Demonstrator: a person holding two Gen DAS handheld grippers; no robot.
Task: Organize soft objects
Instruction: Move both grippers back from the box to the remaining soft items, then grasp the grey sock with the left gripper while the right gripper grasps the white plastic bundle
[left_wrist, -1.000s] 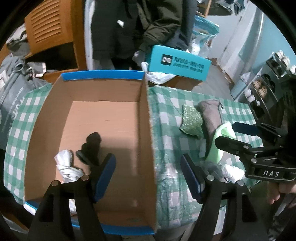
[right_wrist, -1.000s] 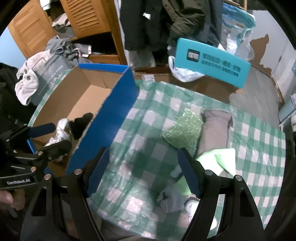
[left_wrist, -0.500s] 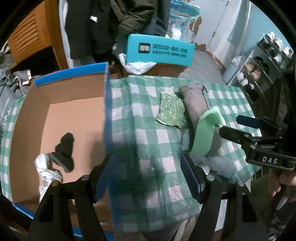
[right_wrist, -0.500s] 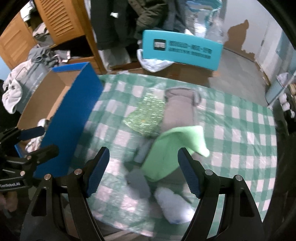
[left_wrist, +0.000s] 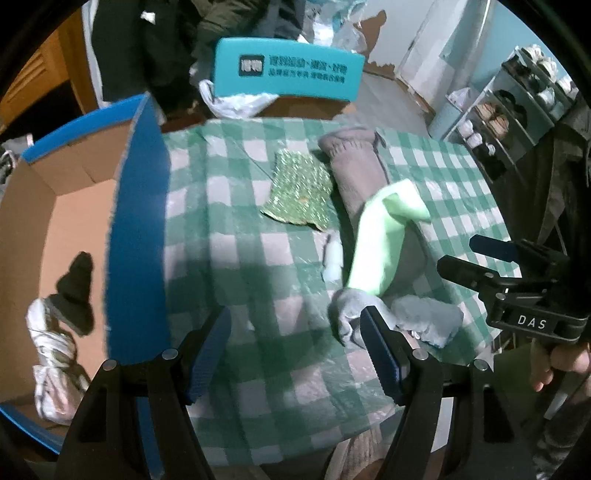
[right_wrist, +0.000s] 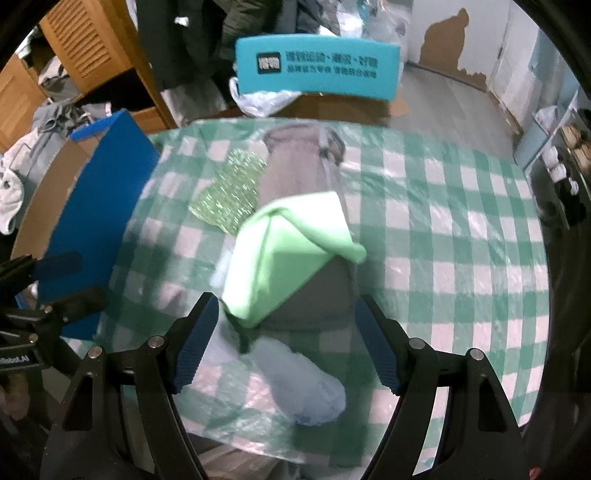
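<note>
Socks (right_wrist: 303, 384) – two pale, one green cloth (right_wrist: 288, 254) (draped), one box (left_wrist: 74, 206)

The left gripper (left_wrist: 295, 349) points steeply downward with its two blue-padded fingers (left_wrist: 208, 354) spread wide and nothing between the pads. The right gripper (right_wrist: 286, 345) is angled down the same way, its fingers (right_wrist: 194, 349) likewise spread wide and closed on nothing. In the left wrist view the right gripper sits off to the right of the left fingers, seen side-on, its black fingers with blue pads reaching leftward, and a bare hand (left_wrist: 554, 363) wraps the handle below it. In the right wrist view the left gripper appears to the left of the right fingers, at about their level.
</note>
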